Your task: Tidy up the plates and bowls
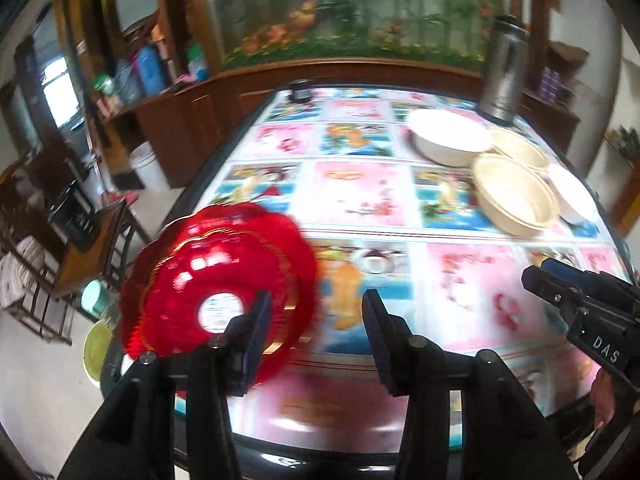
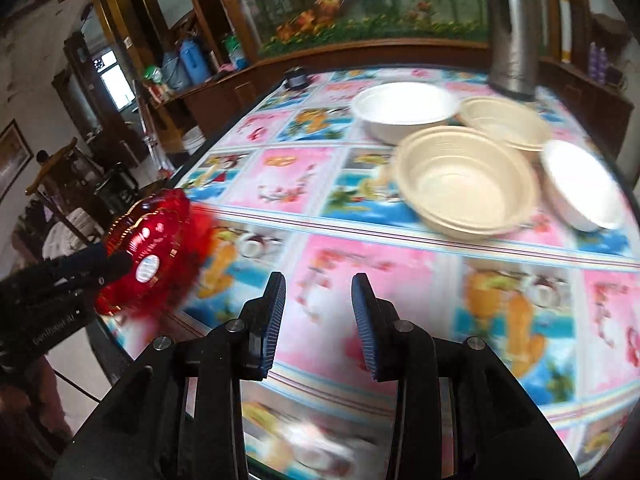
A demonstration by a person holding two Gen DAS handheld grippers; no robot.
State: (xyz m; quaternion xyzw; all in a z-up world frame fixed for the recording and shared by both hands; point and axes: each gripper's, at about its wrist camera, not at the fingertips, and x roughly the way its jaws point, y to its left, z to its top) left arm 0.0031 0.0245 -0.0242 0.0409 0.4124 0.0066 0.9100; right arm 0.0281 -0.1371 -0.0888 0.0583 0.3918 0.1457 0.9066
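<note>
Two ribbed-pad tongs [image 2: 318,320] parted, scalloped glossy red plate [image 1: 218,286], round cream bowls [image 2: 466,182]

A tabletop [image 2: 320,208] covered in a bright cartoon-patterned cloth of pink and blue squares fills both views. At its far right corner a tall steel thermos [image 2: 512,32] stands upright, and a small dark object [image 2: 297,77] sits at the far left edge. Behind runs a wooden cabinet [image 1: 192,128] bearing a blue bottle [image 1: 150,66], with a white bucket [image 1: 147,165] on the floor beside it.
</note>
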